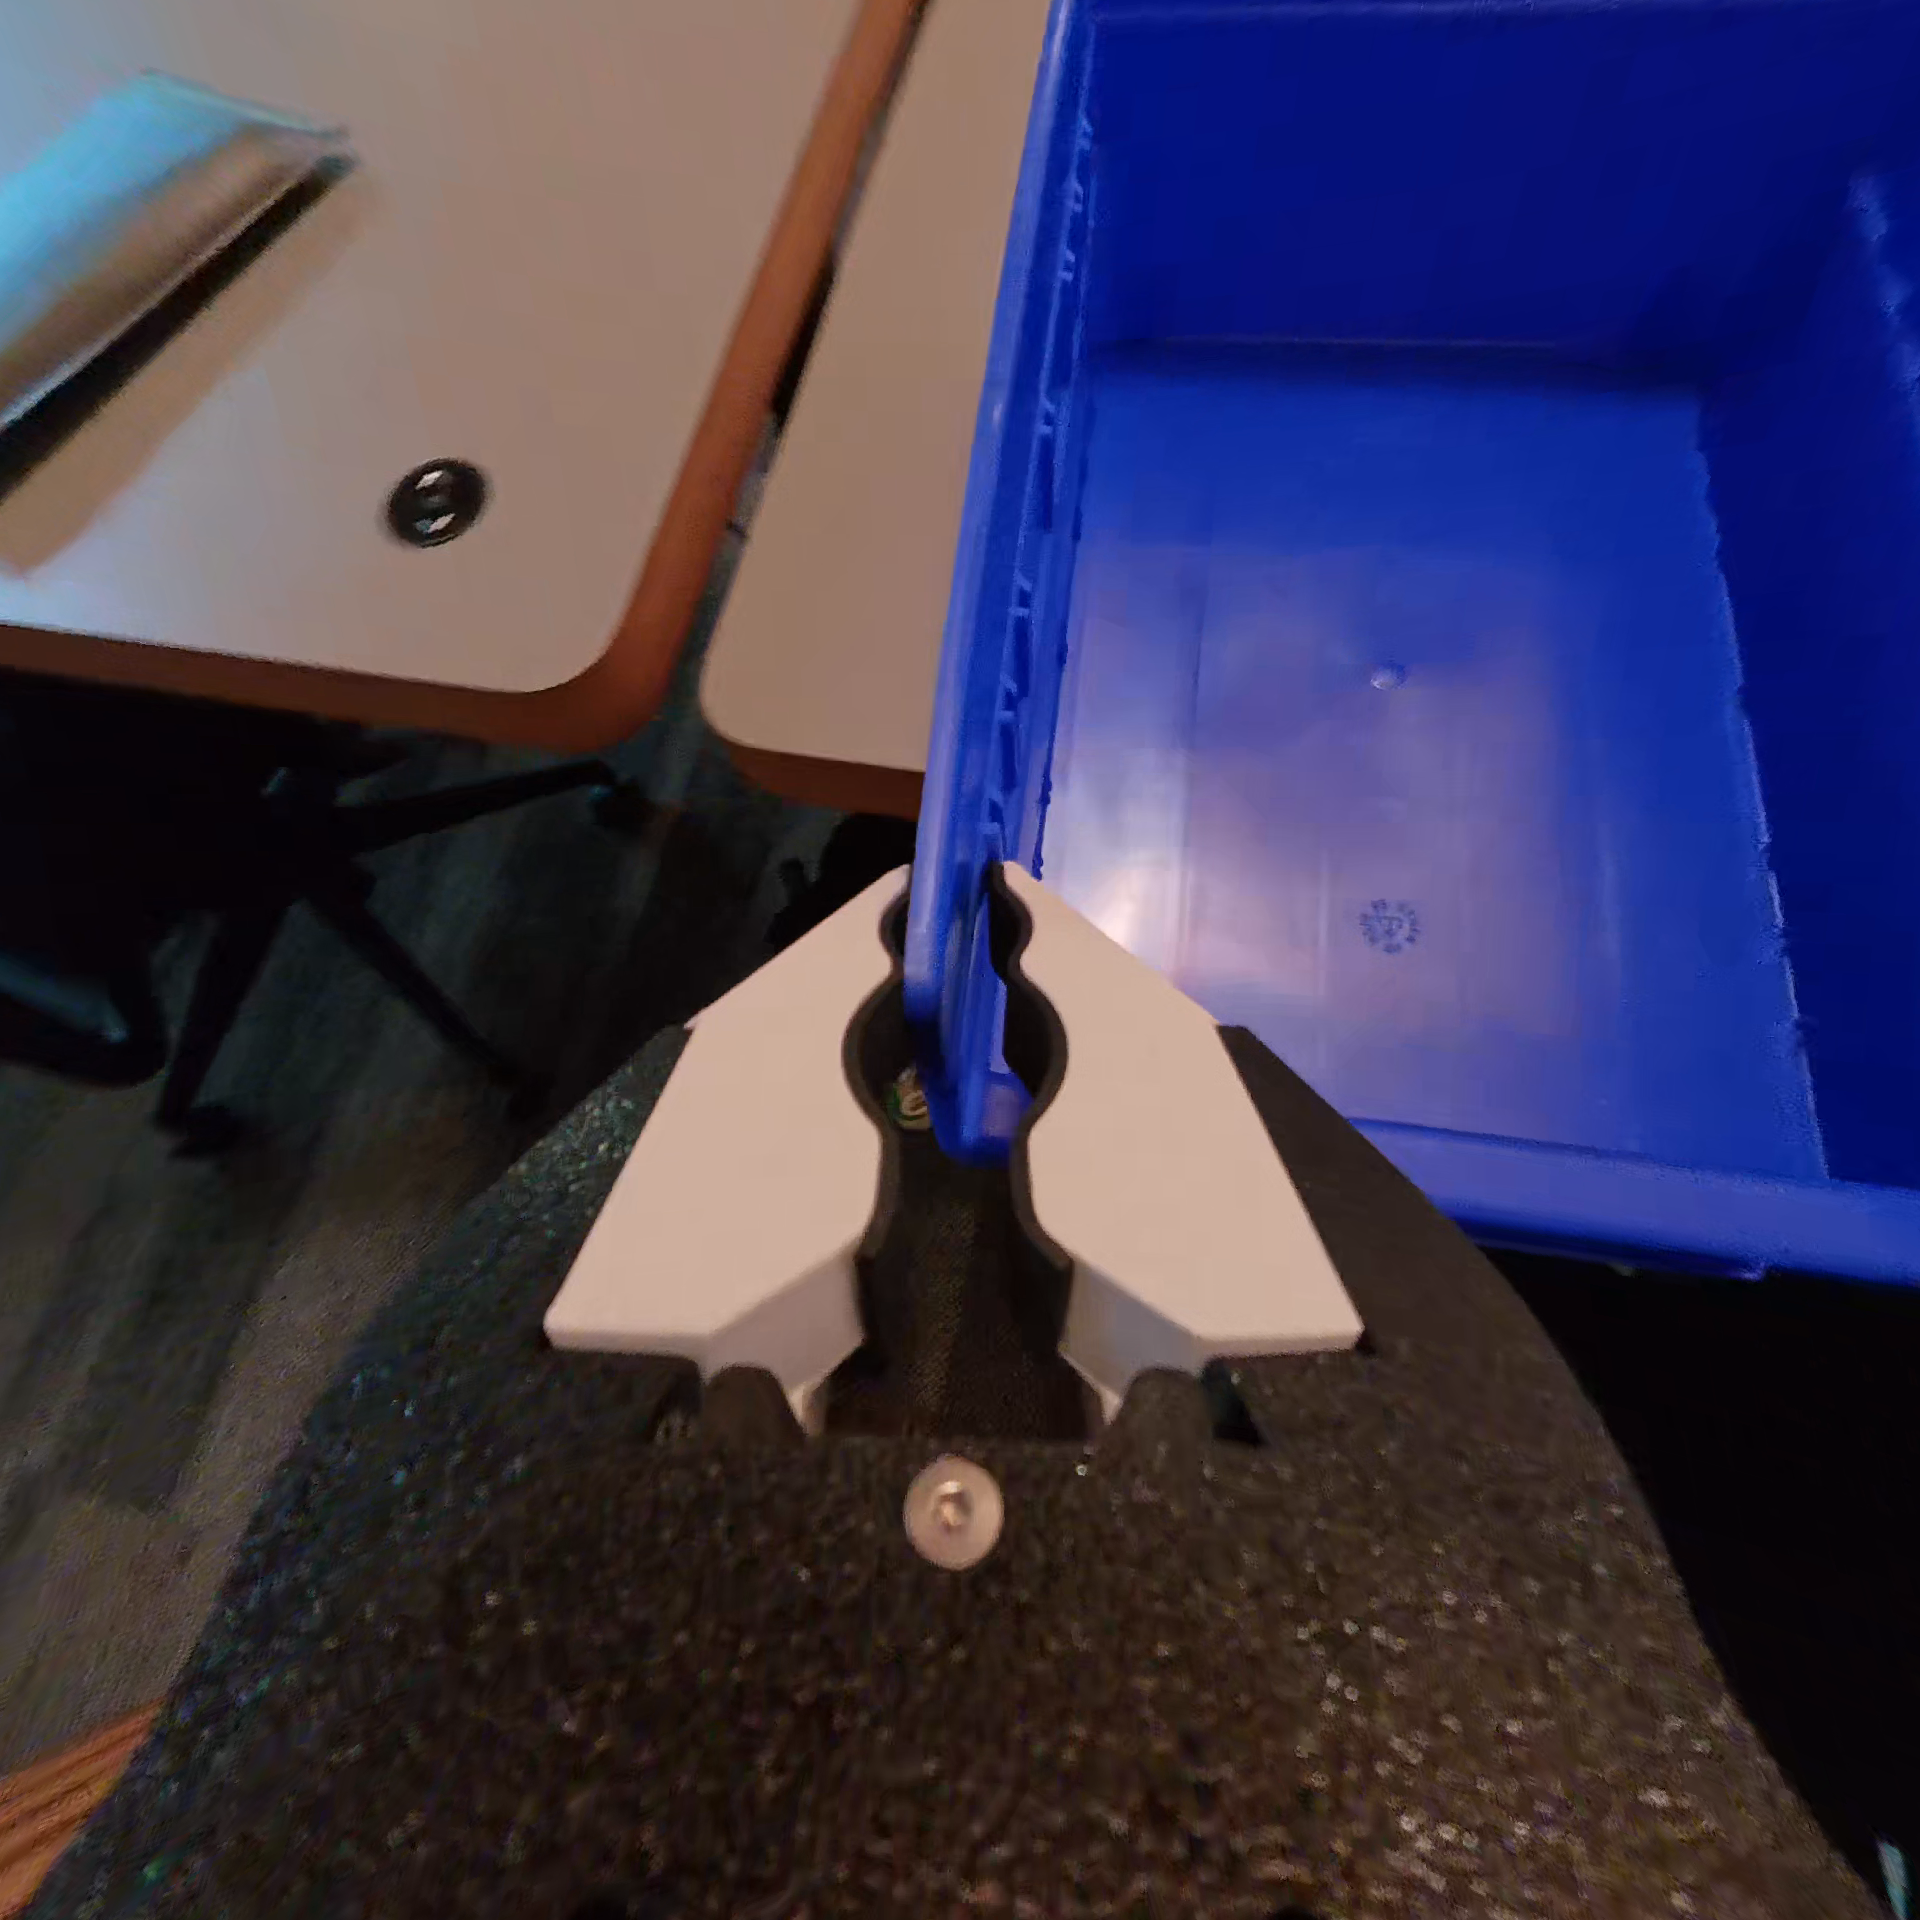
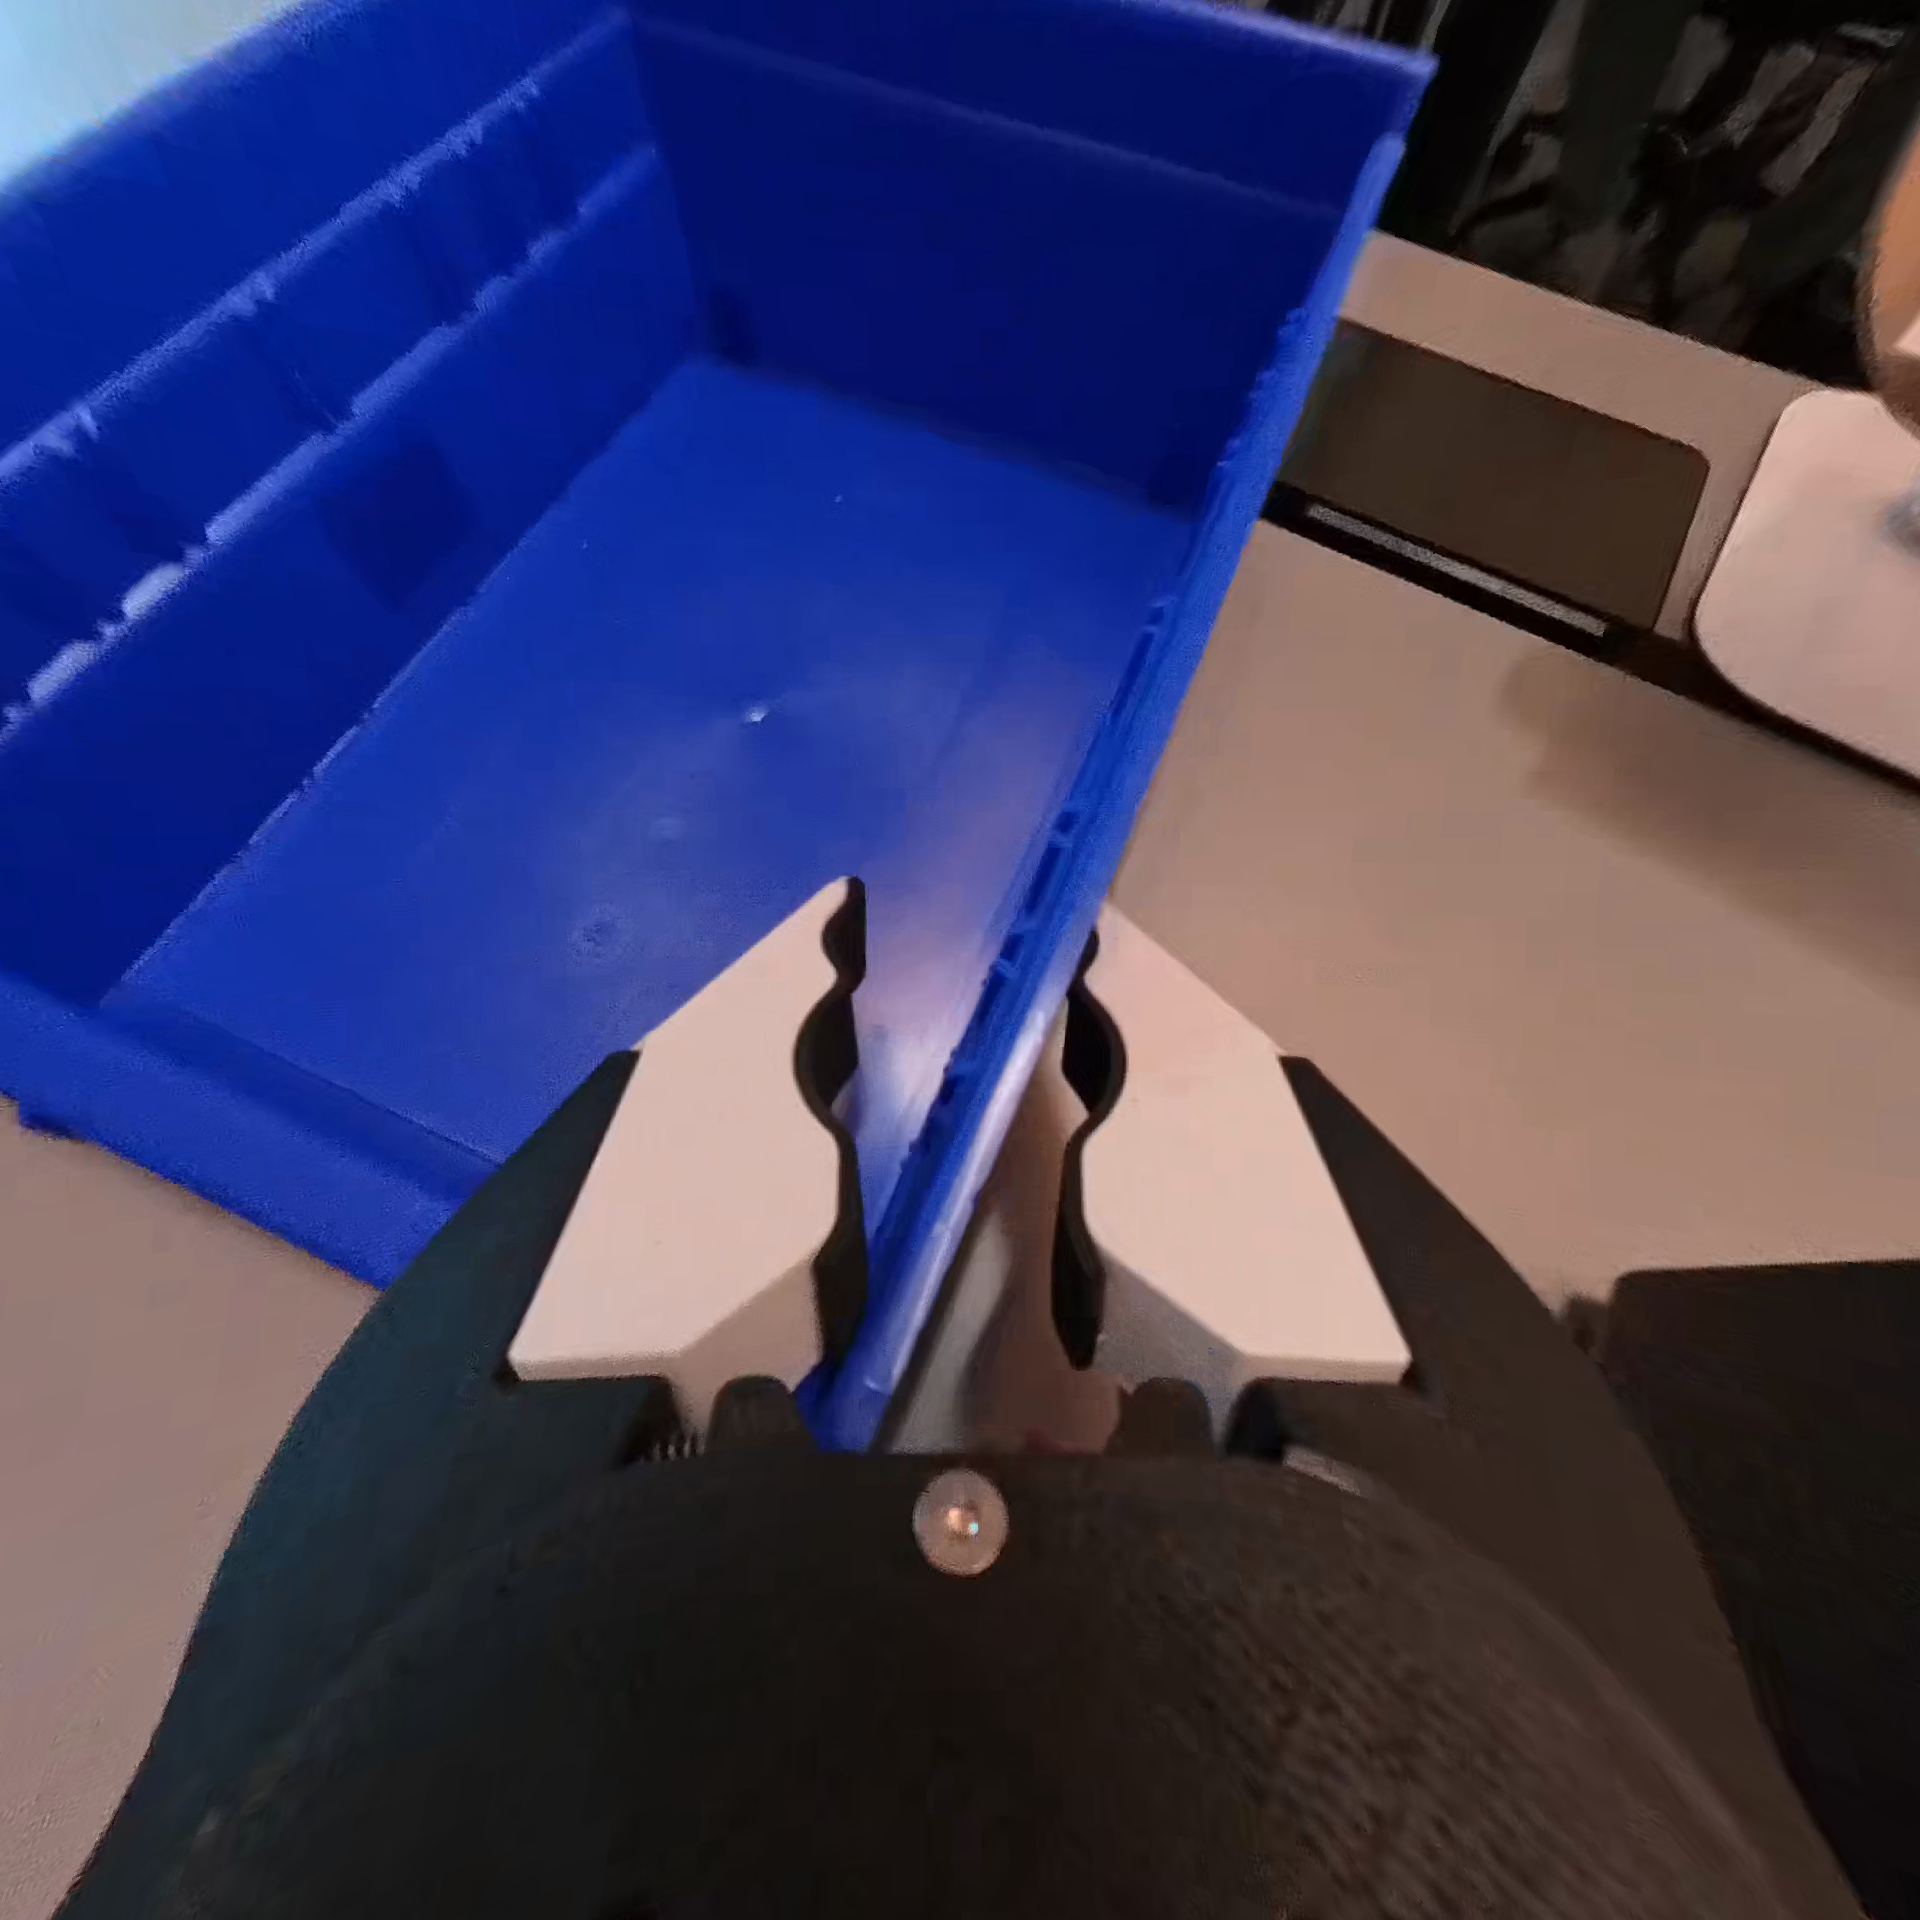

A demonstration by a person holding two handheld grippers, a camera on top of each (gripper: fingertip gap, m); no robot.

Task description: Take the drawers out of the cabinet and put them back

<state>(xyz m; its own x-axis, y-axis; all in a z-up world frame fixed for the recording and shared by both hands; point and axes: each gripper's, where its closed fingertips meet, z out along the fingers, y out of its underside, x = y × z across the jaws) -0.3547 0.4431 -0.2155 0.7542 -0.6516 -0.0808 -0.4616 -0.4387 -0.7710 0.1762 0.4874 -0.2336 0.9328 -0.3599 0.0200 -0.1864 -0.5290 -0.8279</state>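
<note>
The left tongs point(image 1: 951, 883) are clamped narrow on the left wall of a blue drawer point(image 1: 1455, 727), one white finger point(image 1: 748, 1143) outside the wall and the other inside, both pressing the plastic near the drawer's near left corner. In the left wrist view that corner hangs past the tabletop point(image 1: 831, 520) edge, with dark floor point(image 1: 208, 1247) and black chair legs point(image 1: 343, 914) below it. The drawer is open-topped and holds nothing; its floor shines with a pale glare.

The right tongs point(image 2: 971, 914) straddle the drawer's point(image 2: 623, 727) right wall, left finger point(image 2: 707, 1195) inside the drawer and right finger point(image 2: 1195, 1195) outside. The inner pad sits close against the wall low down, but a gap shows between the wall and the outer pad, so these tongs stand partly apart around the wall and do not pinch it. In the right wrist view the drawer's near front edge lies over the beige tabletop point(image 2: 1455, 935), which carries on to the right of it.

A second beige tabletop point(image 1: 416, 312) with a brown rim stands to the left, separated by a narrow gap. It has a round black grommet point(image 1: 436, 501) and a blurred silvery flat thing point(image 1: 156, 229) lying on it. To the right, a dark rectangular panel point(image 2: 1496, 488) is set in the tabletop beyond the drawer
</note>
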